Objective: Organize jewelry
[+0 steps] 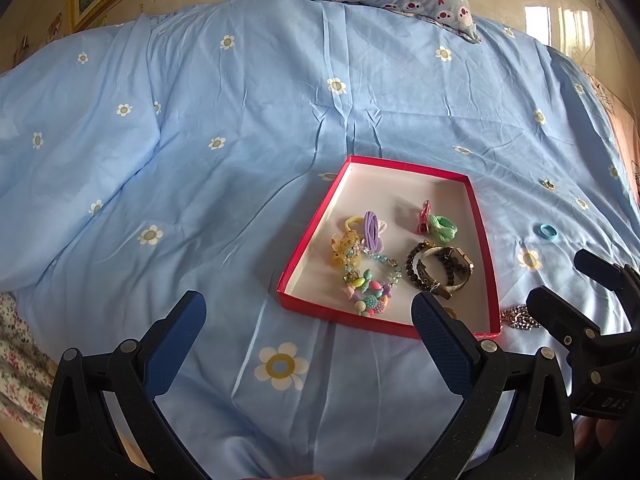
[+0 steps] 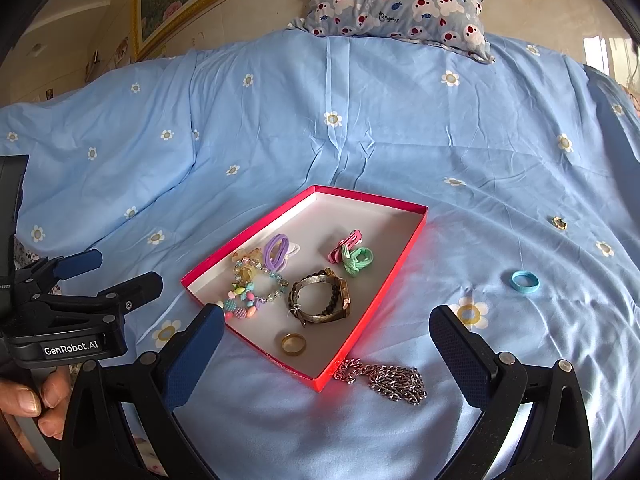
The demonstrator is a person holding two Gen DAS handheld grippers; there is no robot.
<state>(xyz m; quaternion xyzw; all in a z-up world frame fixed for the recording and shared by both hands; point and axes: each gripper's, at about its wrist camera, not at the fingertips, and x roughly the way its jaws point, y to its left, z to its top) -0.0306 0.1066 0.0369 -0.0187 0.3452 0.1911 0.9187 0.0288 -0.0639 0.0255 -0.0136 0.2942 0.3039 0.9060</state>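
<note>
With both grippers spread wide, holding nothing, risks run near to far. Right gripper (image 2: pixel 326 354) hovers over silver chain (image 2: pixel 384 380) touching red box (image 2: pixel 372 312) corner: loose links likely slip or snag wall, dragging box. Left gripper (image 1: pixel 308 338) idle. Blue ring (image 2: pixel 525 281) and small gold ring (image 2: pixel 559 223) farther out on bedsheet (image 2: pixel 400 128): soft folds may swallow them.

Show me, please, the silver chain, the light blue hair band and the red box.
silver chain (image 2: pixel 390 380): right wrist view, middle of its heap.
light blue hair band (image 2: pixel 525 281): right wrist view, its rim.
red box (image 2: pixel 374 312): right wrist view, right wall.
</note>
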